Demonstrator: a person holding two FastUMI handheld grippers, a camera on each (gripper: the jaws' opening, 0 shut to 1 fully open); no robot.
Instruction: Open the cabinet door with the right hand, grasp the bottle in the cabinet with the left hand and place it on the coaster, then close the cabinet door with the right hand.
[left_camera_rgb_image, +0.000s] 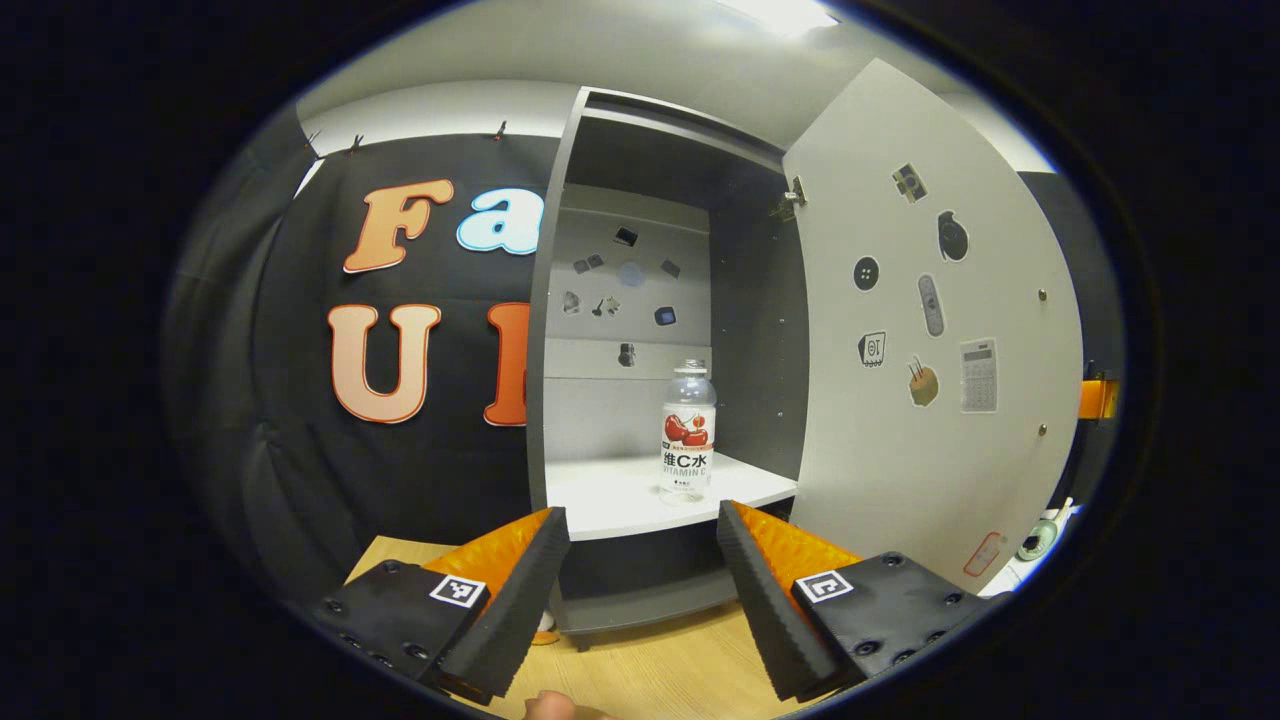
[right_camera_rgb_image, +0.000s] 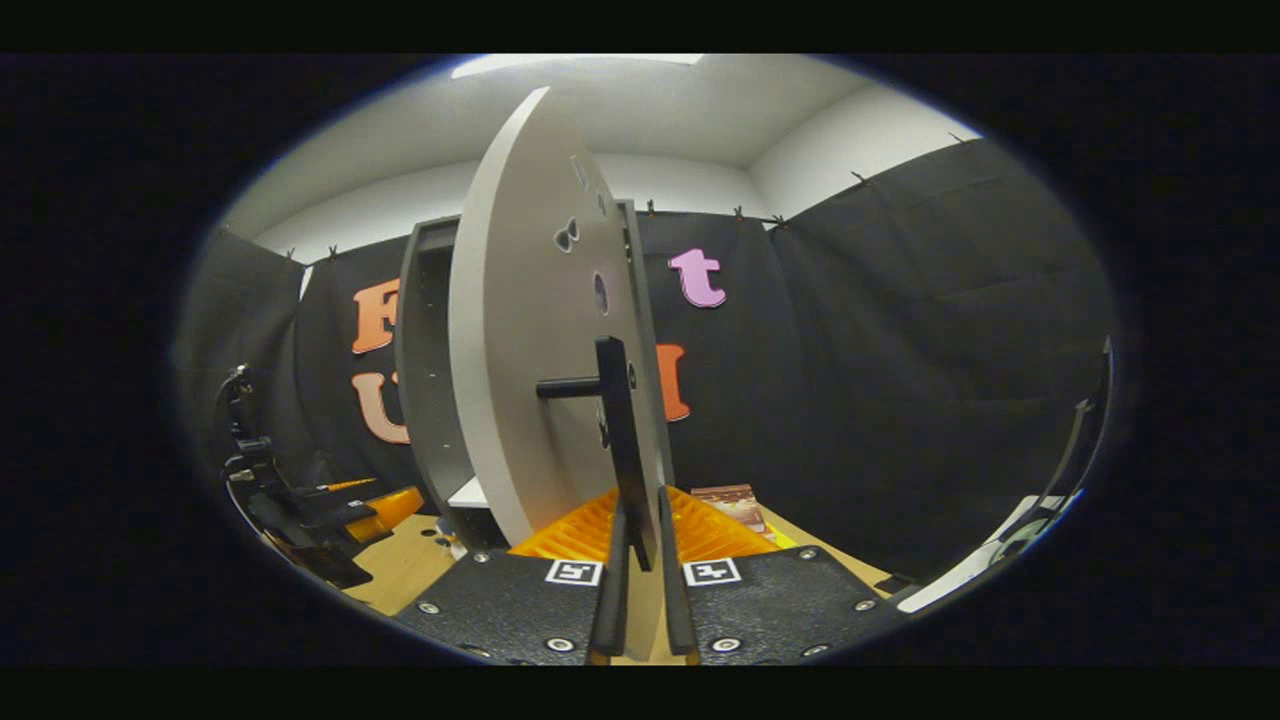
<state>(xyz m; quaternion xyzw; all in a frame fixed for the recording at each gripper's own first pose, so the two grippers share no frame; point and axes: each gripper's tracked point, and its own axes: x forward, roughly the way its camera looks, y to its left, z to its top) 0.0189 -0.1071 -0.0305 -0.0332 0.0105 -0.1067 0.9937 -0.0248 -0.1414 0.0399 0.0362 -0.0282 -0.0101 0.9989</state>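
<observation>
The cabinet (left_camera_rgb_image: 560, 300) stands open, its grey door (left_camera_rgb_image: 930, 330) swung out to the right. A clear bottle (left_camera_rgb_image: 688, 430) with a red and white label stands upright on the white shelf (left_camera_rgb_image: 610, 500) inside. My left gripper (left_camera_rgb_image: 642, 518) is open in front of the shelf, short of the bottle, with nothing between its fingers. In the right gripper view the door (right_camera_rgb_image: 530, 360) is seen nearly edge-on. The right gripper (right_camera_rgb_image: 638, 540) is shut on its black bar handle (right_camera_rgb_image: 618, 430). The left gripper (right_camera_rgb_image: 330, 515) shows far off at the left.
The cabinet rests on a wooden table (left_camera_rgb_image: 660, 670). A brown patterned flat piece (right_camera_rgb_image: 735, 503) lies on the table beyond the door. Black cloth walls close in the booth. White gear (left_camera_rgb_image: 1045, 535) sits at the right edge behind the door.
</observation>
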